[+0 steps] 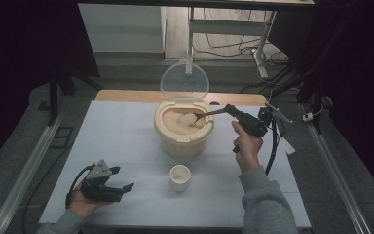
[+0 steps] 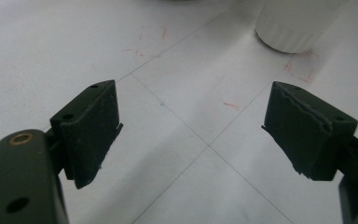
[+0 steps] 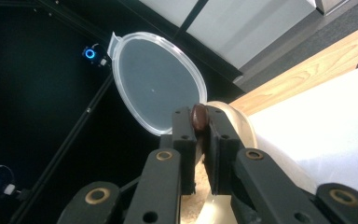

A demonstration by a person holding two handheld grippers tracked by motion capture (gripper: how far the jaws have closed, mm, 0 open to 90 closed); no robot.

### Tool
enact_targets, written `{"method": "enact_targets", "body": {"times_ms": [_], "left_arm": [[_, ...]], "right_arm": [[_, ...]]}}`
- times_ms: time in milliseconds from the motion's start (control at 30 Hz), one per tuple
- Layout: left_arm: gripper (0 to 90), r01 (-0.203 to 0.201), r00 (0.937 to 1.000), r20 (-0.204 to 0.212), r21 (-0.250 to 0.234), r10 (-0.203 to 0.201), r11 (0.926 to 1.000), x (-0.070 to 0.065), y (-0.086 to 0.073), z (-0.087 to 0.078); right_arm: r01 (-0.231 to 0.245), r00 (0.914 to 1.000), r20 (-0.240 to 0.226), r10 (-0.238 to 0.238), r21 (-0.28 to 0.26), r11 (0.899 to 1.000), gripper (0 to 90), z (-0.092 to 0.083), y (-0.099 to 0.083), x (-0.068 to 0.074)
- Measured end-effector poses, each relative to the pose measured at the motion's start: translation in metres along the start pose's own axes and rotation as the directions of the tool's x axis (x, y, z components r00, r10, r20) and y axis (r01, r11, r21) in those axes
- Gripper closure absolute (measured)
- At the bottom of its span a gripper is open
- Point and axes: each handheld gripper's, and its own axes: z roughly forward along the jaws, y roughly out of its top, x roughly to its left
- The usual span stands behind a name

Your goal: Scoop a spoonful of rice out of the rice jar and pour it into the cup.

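My right gripper [image 1: 230, 110] is clamped on the end of a dark brown spoon [image 1: 209, 114]; in the right gripper view the rounded tip of the handle [image 3: 199, 116] shows pinched between the two black jaws. The spoon's long axis runs roughly across the bench, from my gripper at its right end toward the left and slightly down. Its bowl points left into the open tan bucket [image 1: 183, 141] and carries a heap of pale grain [image 1: 187, 119], just above the grain that fills the bucket. My right hand [image 1: 247, 144] holds the gripper up beside the bucket's right rim.

The bucket stands near the far middle of the white bench [image 1: 121, 146]. Its clear round lid [image 1: 184, 82] is hinged up behind it, standing nearly upright.

A small white cup [image 1: 180, 177] sits in front of the bucket, apart from it, and looks to hold some of the same pale grain.

My left gripper [image 1: 119, 187] rests low at the near left of the bench in my left hand [image 1: 80, 204], jaws spread wide with nothing between them, pointing right toward the cup. In the left gripper view the cup's base [image 2: 291, 28] lies beyond the right jaw, well apart from it.
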Motion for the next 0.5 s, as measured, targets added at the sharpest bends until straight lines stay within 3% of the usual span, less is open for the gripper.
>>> {"method": "enact_targets", "body": {"times_ms": [400, 500], "left_arm": [[17.9, -0.005, 1.0000, -0.003, 0.004, 0.005, 1.0000, -0.0001, -0.0002, 0.0004], [17.9, -0.006, 1.0000, -0.003, 0.005, 0.006, 1.0000, 0.0001, -0.0003, 0.0005]], "right_arm": [[-0.052, 0.9983, -0.026, 0.052, 0.015, 0.999, 83.0, -0.0037, 0.0010, -0.0028], [-0.046, 0.9985, -0.028, 0.047, 0.016, 0.999, 83.0, -0.0050, 0.0007, -0.0024]]}}
